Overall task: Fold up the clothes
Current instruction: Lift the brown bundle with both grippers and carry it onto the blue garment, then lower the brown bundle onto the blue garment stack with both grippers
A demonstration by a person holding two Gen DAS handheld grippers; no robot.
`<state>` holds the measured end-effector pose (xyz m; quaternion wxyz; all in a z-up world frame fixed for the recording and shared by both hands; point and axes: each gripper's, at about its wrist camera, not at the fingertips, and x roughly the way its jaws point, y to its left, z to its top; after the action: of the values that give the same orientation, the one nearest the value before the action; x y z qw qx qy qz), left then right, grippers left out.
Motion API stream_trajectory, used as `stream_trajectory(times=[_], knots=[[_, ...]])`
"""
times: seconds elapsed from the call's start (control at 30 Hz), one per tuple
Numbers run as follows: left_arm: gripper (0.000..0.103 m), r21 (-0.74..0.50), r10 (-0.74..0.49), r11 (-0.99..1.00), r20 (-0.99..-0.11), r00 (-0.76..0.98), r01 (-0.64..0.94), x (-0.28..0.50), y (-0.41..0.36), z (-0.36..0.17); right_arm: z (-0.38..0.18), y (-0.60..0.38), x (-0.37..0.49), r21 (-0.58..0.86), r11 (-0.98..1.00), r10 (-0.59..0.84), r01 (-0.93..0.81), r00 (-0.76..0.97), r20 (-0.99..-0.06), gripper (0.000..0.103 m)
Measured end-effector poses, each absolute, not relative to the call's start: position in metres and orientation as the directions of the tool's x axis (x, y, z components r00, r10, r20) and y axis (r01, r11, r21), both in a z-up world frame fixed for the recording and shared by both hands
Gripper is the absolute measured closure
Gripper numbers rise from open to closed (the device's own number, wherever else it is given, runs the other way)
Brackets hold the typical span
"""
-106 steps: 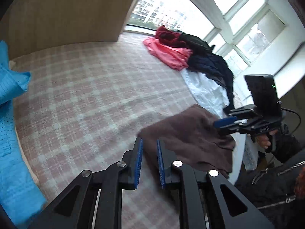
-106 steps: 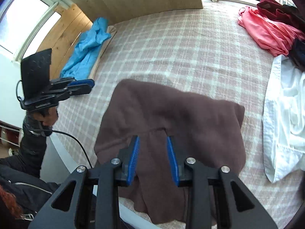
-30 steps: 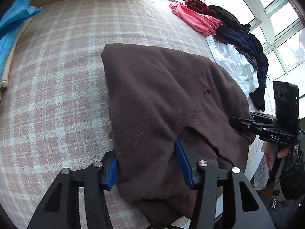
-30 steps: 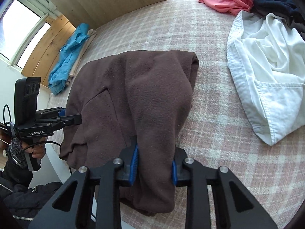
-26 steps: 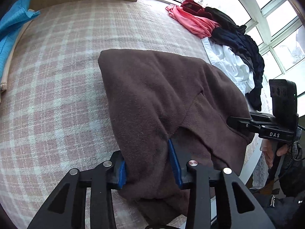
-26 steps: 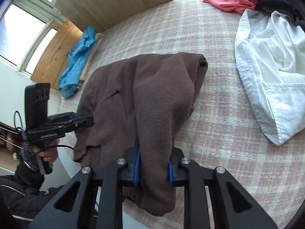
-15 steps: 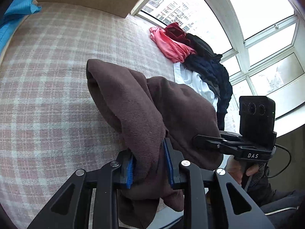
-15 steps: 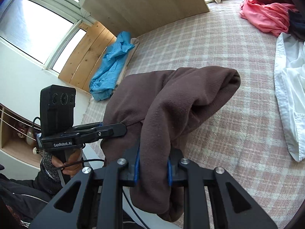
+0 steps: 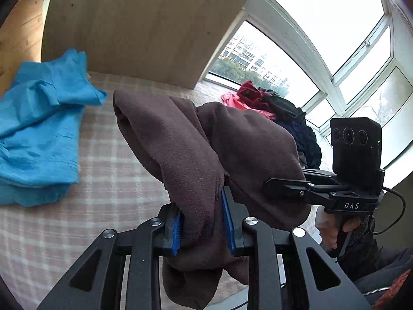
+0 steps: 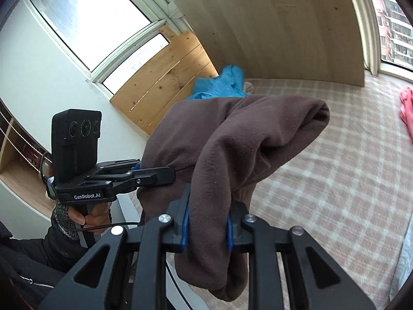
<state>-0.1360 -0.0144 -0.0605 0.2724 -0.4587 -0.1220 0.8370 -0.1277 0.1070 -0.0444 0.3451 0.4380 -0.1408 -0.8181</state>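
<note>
A brown fleece garment (image 9: pixel 196 149) hangs in the air above the checked bed cover (image 9: pixel 108 180), held at two points. My left gripper (image 9: pixel 202 228) is shut on one bunched edge, blue pads pressing the fabric from both sides. My right gripper (image 10: pixel 206 226) is shut on another bunched edge of the brown fleece garment (image 10: pixel 232 149), which drapes over its fingers and hangs below. Seen from the left wrist, the right gripper (image 9: pixel 271 183) has its tips buried in the cloth; seen from the right wrist, the left gripper (image 10: pixel 165 174) likewise.
A blue garment (image 9: pixel 33 134) lies at the left of the bed near the wooden headboard (image 9: pixel 134 25). A pile of red, pink and dark clothes (image 9: pixel 271 106) sits by the window. A pink garment (image 10: pixel 406 113) lies at the right. A person's hand (image 10: pixel 87 214) grips the left handle.
Both grippers closed on the brown garment's edges and lifted it off the bed. The views tilted up, showing headboard and windows. The garment went from lying flat to hanging between the grippers.
</note>
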Motion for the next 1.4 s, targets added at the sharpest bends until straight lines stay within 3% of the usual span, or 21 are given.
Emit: stream_trajectory(times=[0.33, 0.47, 0.6, 0.73, 0.83, 1.0, 1.23, 1.4], knots=[[0.078, -0.265, 0.415, -0.901, -0.758, -0.503, -0.343, -0.227, -0.169, -0.047, -0.045, -0.052, -0.245, 0.539, -0.717, -0.695, 0.441, -0.400, -0.597, 0.083], [0.078, -0.196, 0.355, -0.921, -0.780, -0.516, -0.337, -0.266, -0.204, -0.062, -0.060, -0.087, -0.290, 0.542, -0.726, -0.685, 0.422, -0.384, -0.619, 0.083], [0.078, -0.217, 0.348, -0.928, -0.798, -0.492, -0.304, -0.299, -0.227, -0.097, -0.088, -0.101, -0.317, 0.524, -0.754, -0.653, 0.395, -0.367, -0.663, 0.083], [0.075, -0.023, 0.157, -0.961, -0.866, -0.475, -0.277, -0.314, -0.228, -0.141, -0.121, -0.082, -0.328, 0.496, -0.795, -0.601, 0.348, -0.346, -0.721, 0.082], [0.069, 0.063, 0.092, -0.954, -0.868, -0.488, -0.292, -0.315, -0.225, -0.147, -0.134, -0.062, -0.333, 0.473, -0.820, -0.564, 0.321, -0.320, -0.761, 0.077], [0.067, 0.102, 0.074, -0.947, -0.855, -0.513, -0.306, -0.308, -0.230, -0.131, -0.113, -0.040, -0.319, 0.486, -0.800, -0.589, 0.351, -0.306, -0.748, 0.076], [0.069, 0.169, 0.026, -0.949, -0.801, -0.598, -0.267, -0.282, -0.240, -0.087, -0.062, -0.045, -0.305, 0.383, -0.816, -0.564, 0.432, -0.451, -0.692, 0.076], [0.068, 0.115, 0.146, -0.926, -0.770, -0.621, -0.360, -0.260, -0.222, -0.062, -0.061, -0.066, -0.310, 0.379, -0.789, -0.588, 0.483, -0.416, -0.694, 0.076]])
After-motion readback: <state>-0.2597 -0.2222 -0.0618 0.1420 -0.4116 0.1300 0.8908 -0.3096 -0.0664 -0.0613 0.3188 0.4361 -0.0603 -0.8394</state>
